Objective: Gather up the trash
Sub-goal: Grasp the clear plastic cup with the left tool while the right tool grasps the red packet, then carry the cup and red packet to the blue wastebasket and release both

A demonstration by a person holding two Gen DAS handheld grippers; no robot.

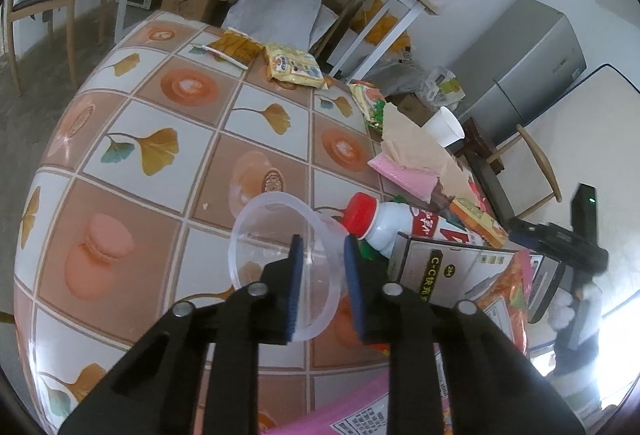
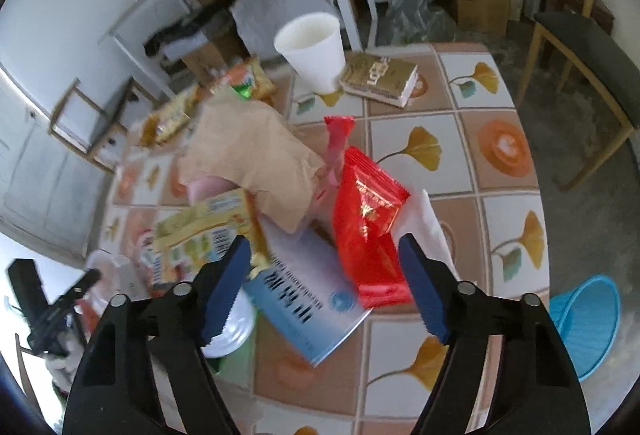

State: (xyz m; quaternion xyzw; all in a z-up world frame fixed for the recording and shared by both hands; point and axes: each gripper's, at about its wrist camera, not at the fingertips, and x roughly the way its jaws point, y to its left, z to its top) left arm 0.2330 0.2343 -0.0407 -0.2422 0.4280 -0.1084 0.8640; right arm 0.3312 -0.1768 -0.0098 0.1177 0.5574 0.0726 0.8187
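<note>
On patterned table (image 1: 168, 107), left jaws gripping clear cup (image 1: 280, 263) rim, right jaws open over red wrapper (image 2: 368, 219)

clear cup (image 1: 280, 259): 1 | paper cup (image 2: 312, 51): 1 | bottle (image 1: 384, 223): 1 (red-capped)

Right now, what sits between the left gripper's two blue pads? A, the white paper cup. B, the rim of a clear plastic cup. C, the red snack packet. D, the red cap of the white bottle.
B: in the left wrist view the left gripper has its pads on either side of the wall of the clear plastic cup, one inside the rim and one outside; the red-capped white bottle lies beside it.
</note>
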